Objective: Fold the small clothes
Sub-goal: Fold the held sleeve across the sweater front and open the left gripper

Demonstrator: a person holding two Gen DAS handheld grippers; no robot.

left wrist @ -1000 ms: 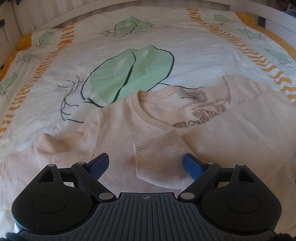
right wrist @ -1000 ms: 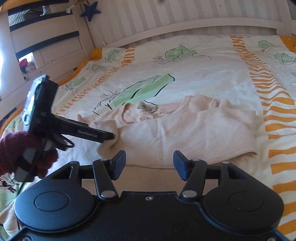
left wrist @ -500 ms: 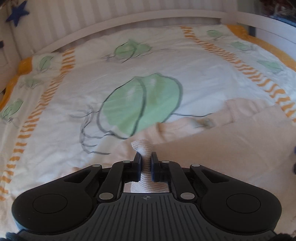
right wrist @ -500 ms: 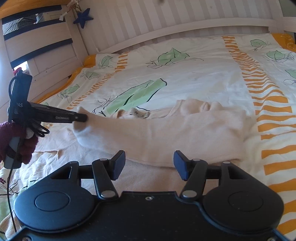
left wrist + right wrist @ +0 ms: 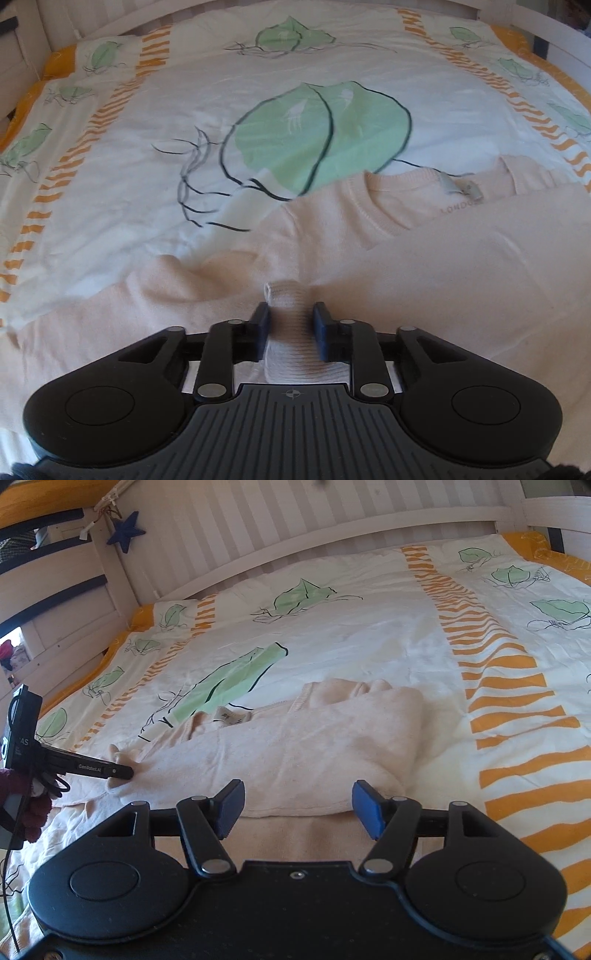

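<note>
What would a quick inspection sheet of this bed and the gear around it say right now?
Surface: bedspread, white with green leaves and orange stripes, rumpled.
Job's things: pale pink sweater, partly folded; ribbed sleeve cuff between the left gripper's fingers.
Clutter: nothing seen.
Grippers: left gripper jaws have just been opening, one pad clear of the cuff; right gripper open, nothing between its fingers.
Cables: black cable hanging by the left gripper's handle.
Surroundings: white slatted bed frame, blue star hanging.
</note>
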